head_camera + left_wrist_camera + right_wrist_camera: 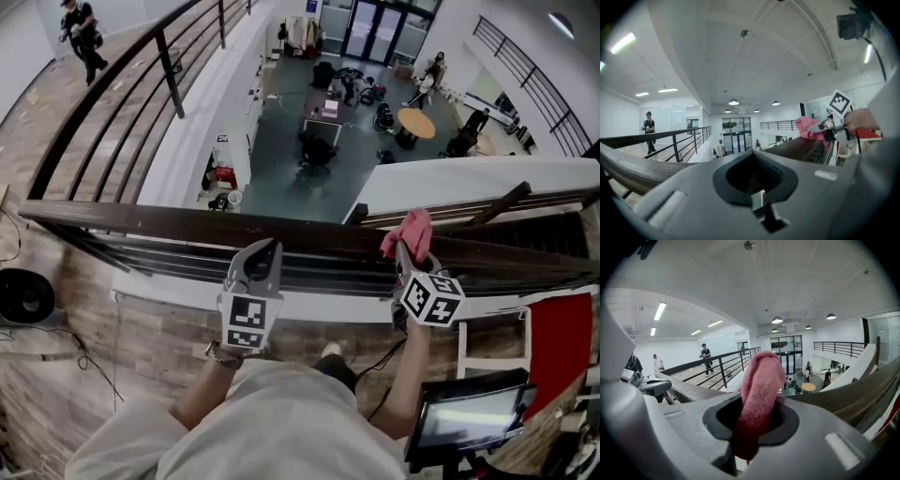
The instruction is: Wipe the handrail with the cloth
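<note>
The left gripper (270,247) is at the near edge of the dark wooden handrail (159,221). Its jaws are closed together with nothing between them, and I cannot tell whether they touch the rail. To the right, the right gripper (405,253) has its jaws clamped on the pink terry cloth (411,230). The cloth bulges out beyond the fingertips and lies on top of the handrail.

Left gripper (265,251): jaws together, nothing between them.
Right gripper (405,255): jaws clamped on the pink cloth (411,230).
Arms: left forearm (202,389), right forearm (409,375), both bare, stretched forward.
</note>
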`<state>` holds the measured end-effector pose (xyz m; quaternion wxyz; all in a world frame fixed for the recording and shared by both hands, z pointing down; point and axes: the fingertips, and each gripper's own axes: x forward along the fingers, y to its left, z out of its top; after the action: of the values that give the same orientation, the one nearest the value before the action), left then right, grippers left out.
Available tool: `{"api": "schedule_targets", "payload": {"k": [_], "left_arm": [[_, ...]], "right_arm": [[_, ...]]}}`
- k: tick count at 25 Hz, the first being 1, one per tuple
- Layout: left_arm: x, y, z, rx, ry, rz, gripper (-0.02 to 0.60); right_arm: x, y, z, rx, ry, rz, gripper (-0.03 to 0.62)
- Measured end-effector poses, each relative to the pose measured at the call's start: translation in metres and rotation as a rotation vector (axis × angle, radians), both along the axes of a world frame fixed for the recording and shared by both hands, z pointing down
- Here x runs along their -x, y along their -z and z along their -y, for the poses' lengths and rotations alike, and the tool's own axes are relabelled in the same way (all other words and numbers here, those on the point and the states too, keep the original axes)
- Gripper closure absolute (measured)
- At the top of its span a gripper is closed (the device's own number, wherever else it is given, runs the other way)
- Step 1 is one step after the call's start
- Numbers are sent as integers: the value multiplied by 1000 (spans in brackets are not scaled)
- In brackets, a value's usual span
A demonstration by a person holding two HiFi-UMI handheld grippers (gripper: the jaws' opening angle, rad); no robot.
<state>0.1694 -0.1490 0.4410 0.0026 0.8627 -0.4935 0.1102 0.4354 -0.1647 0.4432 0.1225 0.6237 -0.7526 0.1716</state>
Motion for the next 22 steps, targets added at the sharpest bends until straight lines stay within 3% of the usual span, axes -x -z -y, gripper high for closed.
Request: {"api": "schedule_targets", "payload": {"k": [13, 22], "left_arm": [[44, -9, 0, 9, 4, -6, 574], [60, -9, 2, 10, 16, -10, 574]], "right_arm": [[87, 1, 2, -31, 87, 22, 517], [187, 1, 3, -18, 287, 22, 517]]}}
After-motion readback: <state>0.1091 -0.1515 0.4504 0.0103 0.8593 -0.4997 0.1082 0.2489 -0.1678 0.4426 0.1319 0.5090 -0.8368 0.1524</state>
